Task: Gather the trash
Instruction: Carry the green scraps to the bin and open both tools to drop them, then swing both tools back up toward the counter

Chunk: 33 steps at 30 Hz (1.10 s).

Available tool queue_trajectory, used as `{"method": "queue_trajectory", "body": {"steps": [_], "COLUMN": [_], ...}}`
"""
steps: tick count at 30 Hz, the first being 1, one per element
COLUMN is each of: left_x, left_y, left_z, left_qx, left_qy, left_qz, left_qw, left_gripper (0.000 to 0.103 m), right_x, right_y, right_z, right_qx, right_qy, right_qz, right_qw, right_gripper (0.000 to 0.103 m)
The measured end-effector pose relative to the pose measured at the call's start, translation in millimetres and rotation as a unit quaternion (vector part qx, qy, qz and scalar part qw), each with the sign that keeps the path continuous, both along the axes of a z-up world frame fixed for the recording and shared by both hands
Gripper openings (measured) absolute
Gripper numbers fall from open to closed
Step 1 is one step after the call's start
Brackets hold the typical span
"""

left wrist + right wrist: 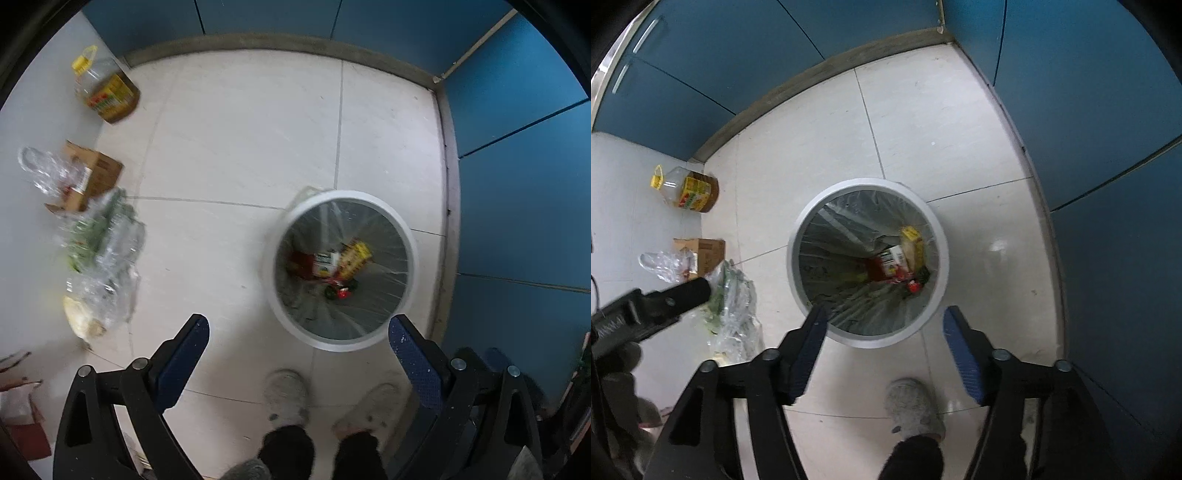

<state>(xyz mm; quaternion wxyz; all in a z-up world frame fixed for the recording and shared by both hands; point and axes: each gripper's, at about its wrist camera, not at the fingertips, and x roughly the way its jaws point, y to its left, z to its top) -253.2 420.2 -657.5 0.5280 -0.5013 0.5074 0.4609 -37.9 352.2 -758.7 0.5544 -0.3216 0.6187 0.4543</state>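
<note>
Both tongs hang spread and hold nothing: the left tongs (297,332) hover over the floor (240,147) just short of the bin (341,343), and the right tongs (882,332) sit at the bin's near rim. The bin already holds cartons and wrappers (332,264). The uncollected trash lies well to the left along the wall: a heap of clear plastic bags (99,258), a cardboard box (99,173) behind it, and an oil bottle (107,88) farthest off. The left tongs are nearer, so the plastic heap is likely their next reach.
</note>
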Motion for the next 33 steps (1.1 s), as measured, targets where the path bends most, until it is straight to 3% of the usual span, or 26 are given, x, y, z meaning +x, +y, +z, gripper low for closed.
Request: {"method": "queue_trajectory", "body": {"steps": [3,10,13,19,28,33], "left_x": [-3.8,-9.2,-9.4,-6.3,1.5,20.7], "left_y": [-7.0,-38.9,-53.6,-88.1,-137.5,-151.7], "left_z": [15.7,77.9,114.1,188.4,311.4,371.9], "left_qx": [0.024,0.072,0.099,0.117,0.132,0.146], "left_qy": [0.031,0.076,0.079,0.068,0.038,0.024], "left_qz": [-0.007,-0.02,-0.023,-0.026,-0.042,-0.053], "left_qw": [0.9992,0.9943,0.9917,0.9904,0.9897,0.9876], "left_gripper": [0.099,0.099,0.099,0.099,0.099,0.099], "right_x": [-4.0,-7.4,-8.5,-16.3,-14.5,2.0], "right_y": [-2.5,-17.5,-28.2,-58.3,-110.0,-140.2], "right_z": [11.4,70.9,109.6,196.2,340.6,414.7], "right_qx": [-0.004,0.008,0.02,0.045,0.087,0.112], "right_qy": [-0.035,-0.091,-0.097,-0.101,-0.084,-0.051], "right_qz": [0.017,0.042,0.048,0.063,0.067,0.035], "right_qw": [0.999,0.995,0.994,0.992,0.99,0.992], "right_gripper": [0.102,0.103,0.103,0.103,0.103,0.103]}}
